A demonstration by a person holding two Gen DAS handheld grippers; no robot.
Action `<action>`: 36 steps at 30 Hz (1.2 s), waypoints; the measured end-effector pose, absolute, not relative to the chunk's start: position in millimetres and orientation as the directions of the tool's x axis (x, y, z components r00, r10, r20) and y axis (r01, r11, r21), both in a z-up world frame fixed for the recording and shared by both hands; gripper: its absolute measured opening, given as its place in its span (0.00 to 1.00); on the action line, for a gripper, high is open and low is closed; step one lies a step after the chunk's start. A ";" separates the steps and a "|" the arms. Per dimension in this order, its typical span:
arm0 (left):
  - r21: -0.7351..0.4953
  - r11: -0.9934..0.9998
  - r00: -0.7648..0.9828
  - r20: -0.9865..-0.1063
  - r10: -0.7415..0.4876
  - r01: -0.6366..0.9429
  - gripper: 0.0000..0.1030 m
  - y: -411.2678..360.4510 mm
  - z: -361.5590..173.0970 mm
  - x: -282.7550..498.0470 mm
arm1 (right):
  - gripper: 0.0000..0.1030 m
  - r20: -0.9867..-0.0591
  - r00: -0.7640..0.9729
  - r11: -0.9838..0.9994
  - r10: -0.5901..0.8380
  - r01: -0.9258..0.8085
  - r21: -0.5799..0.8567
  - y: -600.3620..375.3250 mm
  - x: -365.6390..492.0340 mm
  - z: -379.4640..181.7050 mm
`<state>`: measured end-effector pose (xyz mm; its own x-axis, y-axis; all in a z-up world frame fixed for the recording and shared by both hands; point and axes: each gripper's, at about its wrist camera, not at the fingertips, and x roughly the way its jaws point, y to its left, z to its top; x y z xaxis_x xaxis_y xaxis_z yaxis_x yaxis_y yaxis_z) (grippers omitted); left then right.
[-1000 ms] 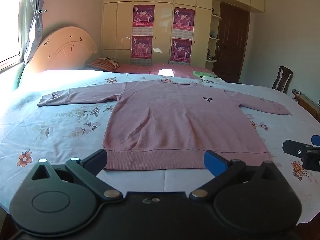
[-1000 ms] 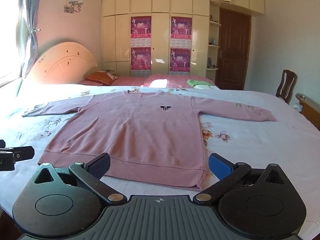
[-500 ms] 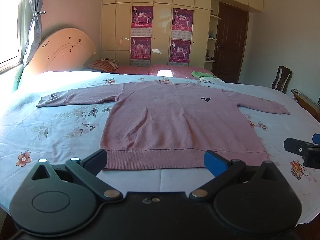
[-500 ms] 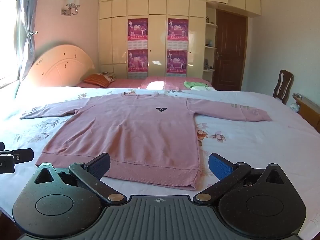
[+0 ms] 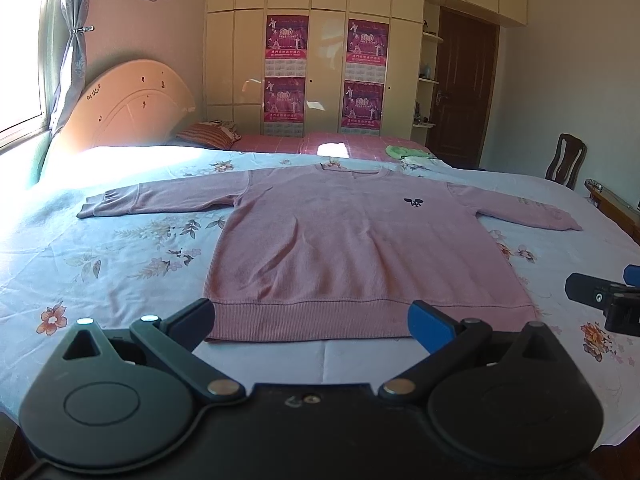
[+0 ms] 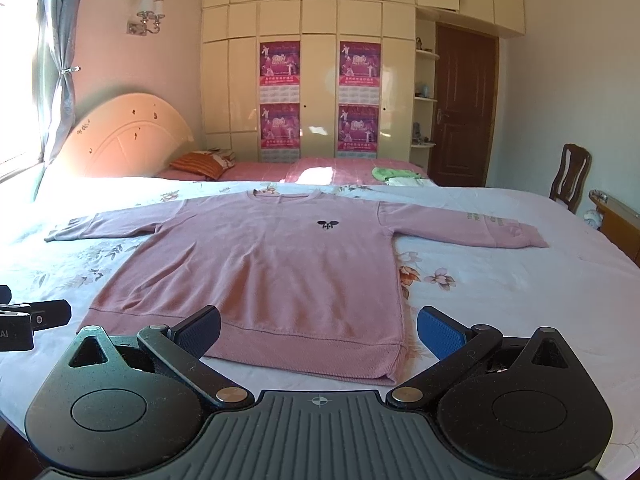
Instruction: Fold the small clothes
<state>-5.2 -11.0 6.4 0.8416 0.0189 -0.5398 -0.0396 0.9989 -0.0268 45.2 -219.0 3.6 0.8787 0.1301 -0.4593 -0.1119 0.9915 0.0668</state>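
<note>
The left gripper (image 5: 312, 318) is held low and level, pointing forward, its jaws spread wide. Its left finger is black and its right finger (image 5: 430, 324) carries a blue pad; both tips hang free with nothing between them. The right gripper (image 6: 320, 326) sits in the same pose, level and forward-facing, jaws equally wide apart, with a black left finger and a blue-padded right finger (image 6: 440, 332), also gripping nothing. The two tools are side by side and apart: the right gripper's tip shows at the right edge of the left wrist view, and the left gripper's tip shows at the left edge of the right wrist view.
</note>
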 end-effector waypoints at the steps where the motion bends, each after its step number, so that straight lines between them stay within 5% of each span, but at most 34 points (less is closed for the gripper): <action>1: -0.027 0.999 0.841 -0.540 0.018 -0.039 1.00 -11.1 6.7 -5.1 | 1.00 -0.459 0.879 0.991 0.130 -0.112 0.067 -219.6 44.4 3.7; 36: -0.024 0.999 0.852 -0.524 0.013 -0.030 1.00 -9.9 13.7 -8.8 | 1.00 -0.456 0.879 0.990 0.138 -0.124 0.061 -218.6 41.5 9.5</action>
